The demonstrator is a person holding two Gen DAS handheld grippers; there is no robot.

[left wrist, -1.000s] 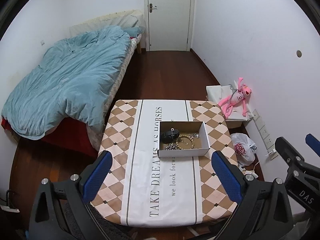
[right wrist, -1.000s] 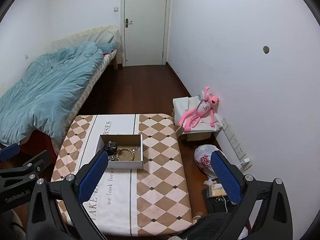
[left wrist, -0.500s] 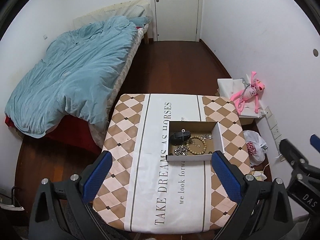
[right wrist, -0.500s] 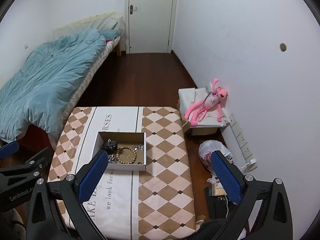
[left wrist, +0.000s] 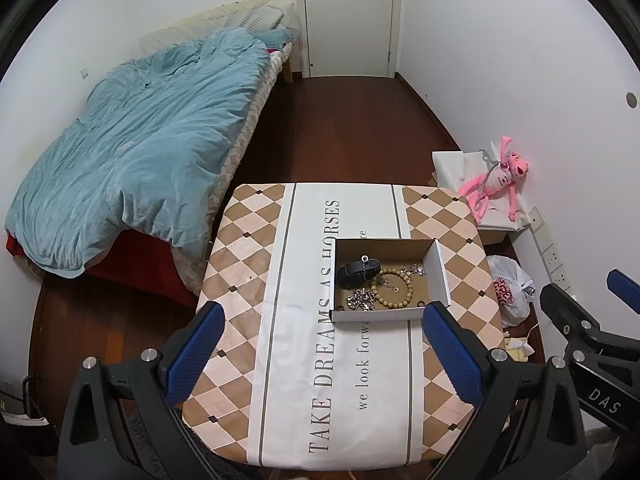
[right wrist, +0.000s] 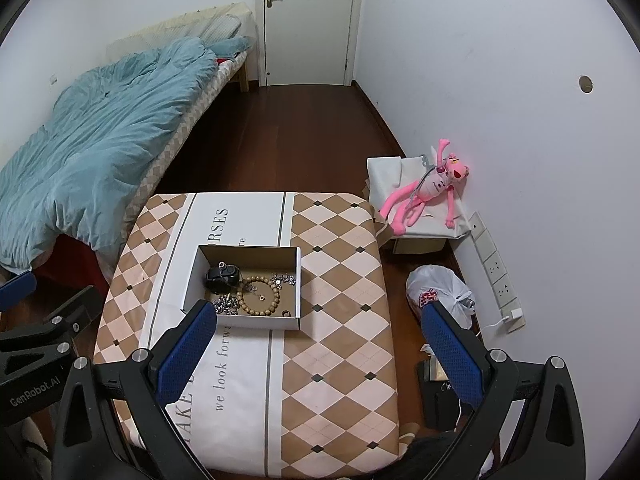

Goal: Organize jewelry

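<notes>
A shallow white cardboard box (left wrist: pixel 437 272) (right wrist: pixel 192 276) sits on a table with a checked cloth (left wrist: pixel 248 248) (right wrist: pixel 340 320). Inside lie a wooden bead bracelet (left wrist: pixel 394 290) (right wrist: pixel 259 295), a black watch-like item (left wrist: pixel 357 271) (right wrist: pixel 222 276), and silver chain pieces (left wrist: pixel 361 299) (right wrist: pixel 225 304). My left gripper (left wrist: pixel 322 354) is open and empty, well above the table's near half. My right gripper (right wrist: pixel 316 354) is open and empty, above the table's right side. Each gripper shows at the edge of the other's view.
A bed with a blue duvet (left wrist: pixel 132 148) stands left of the table. A pink plush toy (right wrist: pixel 428 184) lies on a white box by the right wall. A white plastic bag (right wrist: pixel 440 292) and wall sockets (right wrist: pixel 496 264) are at the right. A closed door (left wrist: pixel 348 16) is at the far end.
Both grippers have risen and tilted downward over the table, so the box and table sit lower and nearer in view. Both stay open and empty.
</notes>
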